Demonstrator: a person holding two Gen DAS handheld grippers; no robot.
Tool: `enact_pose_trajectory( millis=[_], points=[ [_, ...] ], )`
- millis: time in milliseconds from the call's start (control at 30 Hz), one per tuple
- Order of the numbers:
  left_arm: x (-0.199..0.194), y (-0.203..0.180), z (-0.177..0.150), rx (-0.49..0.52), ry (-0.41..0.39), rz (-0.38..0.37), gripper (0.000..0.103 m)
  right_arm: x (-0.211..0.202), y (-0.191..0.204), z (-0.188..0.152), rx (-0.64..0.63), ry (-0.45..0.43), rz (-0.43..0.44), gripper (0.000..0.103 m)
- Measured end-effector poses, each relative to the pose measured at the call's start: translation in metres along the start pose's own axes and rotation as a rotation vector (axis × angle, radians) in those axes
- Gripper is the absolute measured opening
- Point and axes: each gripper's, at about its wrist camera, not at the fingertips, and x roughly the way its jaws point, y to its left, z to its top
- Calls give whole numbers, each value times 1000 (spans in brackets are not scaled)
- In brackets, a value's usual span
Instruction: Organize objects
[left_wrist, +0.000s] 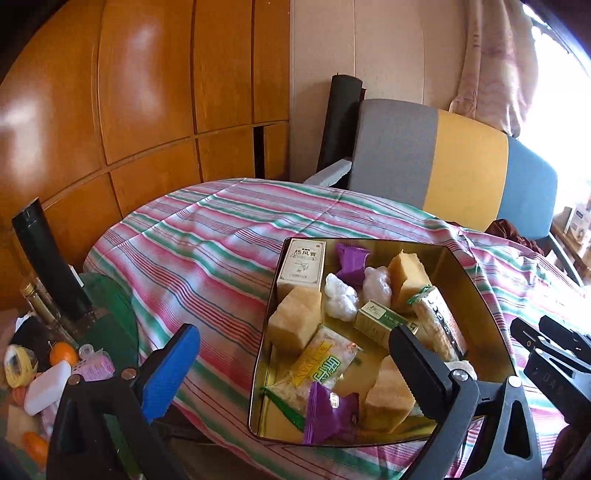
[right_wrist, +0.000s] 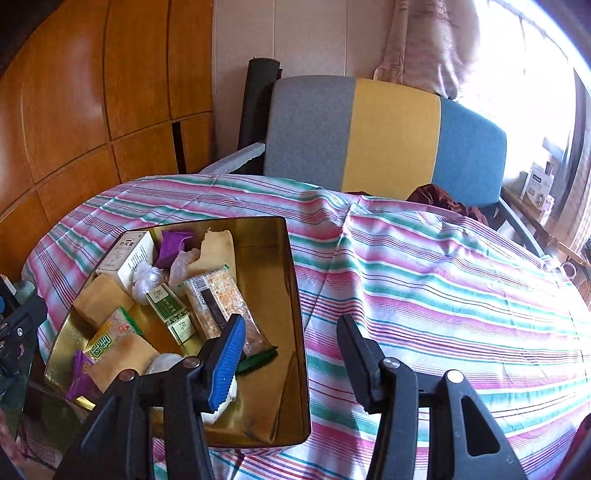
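On the striped tabletop (right_wrist: 424, 266), I am keeping snacks gathered in the gold tin (right_wrist: 284, 332) for tidiness. I am holding my right tool (right_wrist: 291, 354) and left tool (left_wrist: 295, 365) part-open and empty above it.

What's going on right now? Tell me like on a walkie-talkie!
Left gripper open, empty. Right gripper open, empty. Gold tin full of snacks on striped cloth. Nothing in the way.

Both wrist cameras look forward and downward, close over the striped cloth (left_wrist: 207, 236); each frames the gold tin (left_wrist: 476, 295) and perhaps the same chair (right_wrist: 391, 136).
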Motion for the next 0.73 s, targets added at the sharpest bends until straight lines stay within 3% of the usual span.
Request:
enact_pose_trajectory(
  millis=[733],
  points=[
    [4,0,-6,5,8,-3,103,-1,9,-1,-22,3,20,52]
  ],
)
